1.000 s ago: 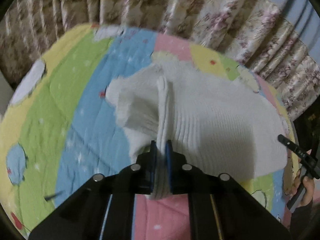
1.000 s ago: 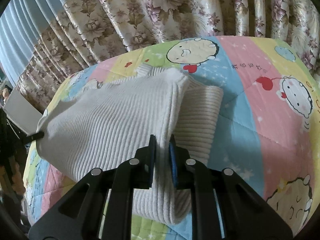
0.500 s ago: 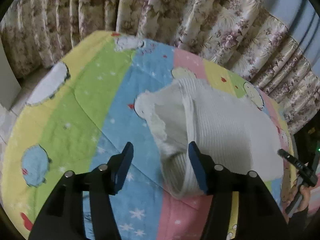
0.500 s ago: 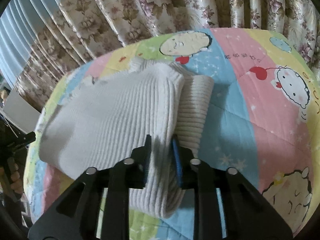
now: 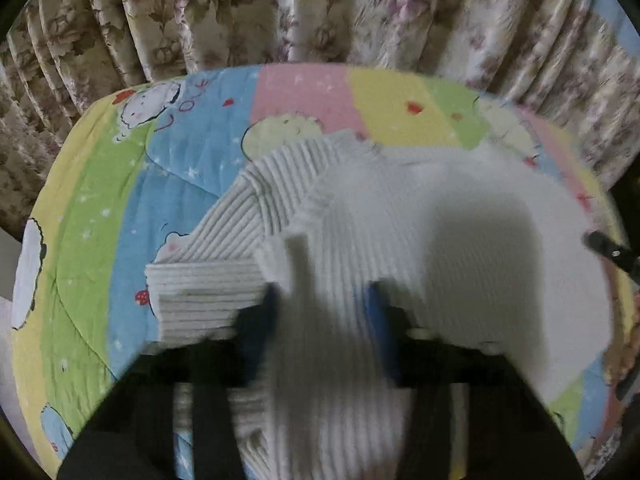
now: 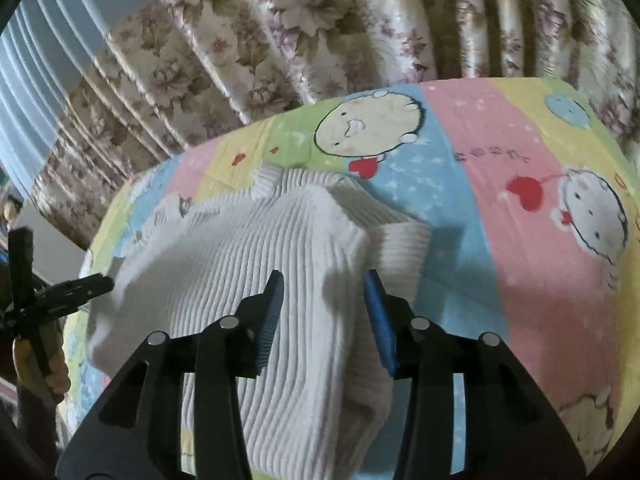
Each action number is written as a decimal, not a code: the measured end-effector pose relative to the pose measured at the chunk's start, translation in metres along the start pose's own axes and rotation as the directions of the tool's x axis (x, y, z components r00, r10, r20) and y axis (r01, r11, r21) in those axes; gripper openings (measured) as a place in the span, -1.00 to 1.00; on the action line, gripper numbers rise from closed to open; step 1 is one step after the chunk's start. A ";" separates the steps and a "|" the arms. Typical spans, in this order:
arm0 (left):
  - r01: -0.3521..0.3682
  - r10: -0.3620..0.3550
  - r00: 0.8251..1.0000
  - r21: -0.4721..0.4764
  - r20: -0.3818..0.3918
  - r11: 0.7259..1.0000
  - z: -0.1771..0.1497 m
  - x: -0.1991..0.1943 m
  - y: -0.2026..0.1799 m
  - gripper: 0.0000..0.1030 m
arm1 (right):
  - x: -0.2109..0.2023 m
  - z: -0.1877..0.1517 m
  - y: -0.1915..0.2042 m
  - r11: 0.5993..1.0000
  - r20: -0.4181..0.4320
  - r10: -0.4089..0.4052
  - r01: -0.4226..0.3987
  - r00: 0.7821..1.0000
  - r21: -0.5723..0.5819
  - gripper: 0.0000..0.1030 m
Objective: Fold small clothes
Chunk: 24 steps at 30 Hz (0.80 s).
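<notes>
While the white ribbed sweater (image 6: 256, 280) is lying folded on the cartoon quilt (image 6: 500, 264), the right gripper (image 6: 324, 312) and left gripper (image 5: 324, 320) are both hovering spread apart over its near edge, apparently letting the fold settle.

Pastel cartoon quilt (image 6: 500, 248) before floral curtains (image 6: 320, 32), pale blue drape (image 6: 44, 64)

A small white ribbed knit sweater (image 5: 460, 240) (image 6: 248, 264) lies partly folded on the pastel cartoon quilt (image 6: 500, 264), a ribbed sleeve (image 5: 224, 248) sticking out sideways from under the folded body
</notes>
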<state>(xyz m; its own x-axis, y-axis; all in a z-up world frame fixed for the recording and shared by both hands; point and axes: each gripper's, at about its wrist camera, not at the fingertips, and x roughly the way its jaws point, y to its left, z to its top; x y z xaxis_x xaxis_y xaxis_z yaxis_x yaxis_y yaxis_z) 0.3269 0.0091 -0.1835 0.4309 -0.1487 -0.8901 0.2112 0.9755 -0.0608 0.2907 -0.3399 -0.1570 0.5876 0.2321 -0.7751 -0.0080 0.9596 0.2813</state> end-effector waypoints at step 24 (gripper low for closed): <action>-0.146 0.128 0.982 0.127 0.136 0.981 -0.053 -0.066 -0.060 0.24 | -0.026 -0.034 0.082 0.969 0.047 0.036 -0.023 0.998 -0.247 -0.25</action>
<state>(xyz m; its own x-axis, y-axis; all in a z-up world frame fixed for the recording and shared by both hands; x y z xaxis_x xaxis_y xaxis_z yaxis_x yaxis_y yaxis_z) 0.2391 -0.0309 -0.1446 0.5699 -0.0428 -0.8206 0.2560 0.9582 0.1278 0.2470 -0.2614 -0.1330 0.6246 0.2589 -0.7368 -0.2210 0.9635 0.1512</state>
